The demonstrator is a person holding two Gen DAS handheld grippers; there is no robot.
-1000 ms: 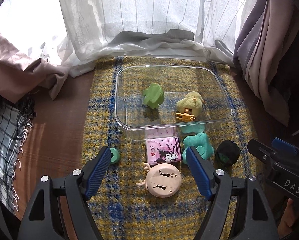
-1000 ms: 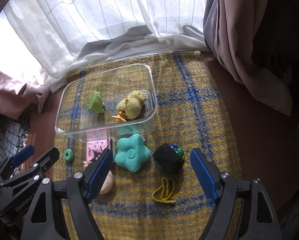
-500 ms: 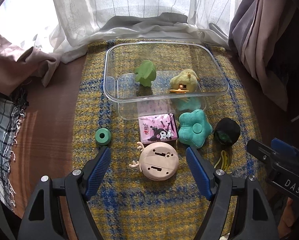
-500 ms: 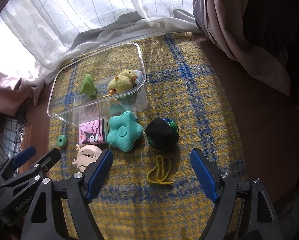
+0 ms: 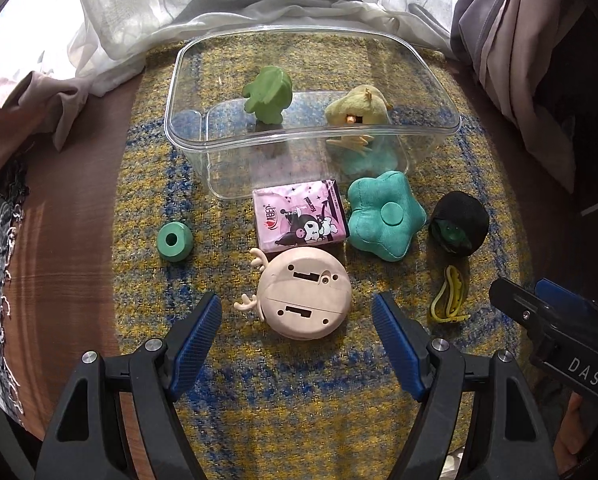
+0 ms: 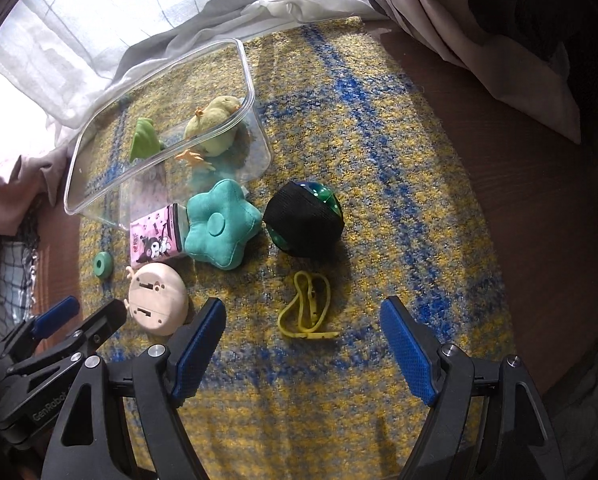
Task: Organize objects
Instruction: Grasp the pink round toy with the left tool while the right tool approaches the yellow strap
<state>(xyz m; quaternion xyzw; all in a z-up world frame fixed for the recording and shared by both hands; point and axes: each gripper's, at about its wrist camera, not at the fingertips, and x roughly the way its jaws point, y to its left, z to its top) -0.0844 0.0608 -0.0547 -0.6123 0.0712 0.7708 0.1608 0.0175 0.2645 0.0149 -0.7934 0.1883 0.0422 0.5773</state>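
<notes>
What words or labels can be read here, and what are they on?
"DAS": white letters on the right gripper body, in the left camera view.
"GenRobot": on the left gripper body, in the right camera view; it may run on out of sight.
"OPEN": on the pink tissue pack, upside down.
The pack's red logo and other print are too small to read.

My two handheld grippers, left gripper [image 5: 297, 316] and right gripper [image 6: 303, 322], wear matte black angular frames, silver screws at the joints and ribbed blue pads lining the jaws, with white "DAS" and "GenRobot" lettering on their bodies.
</notes>
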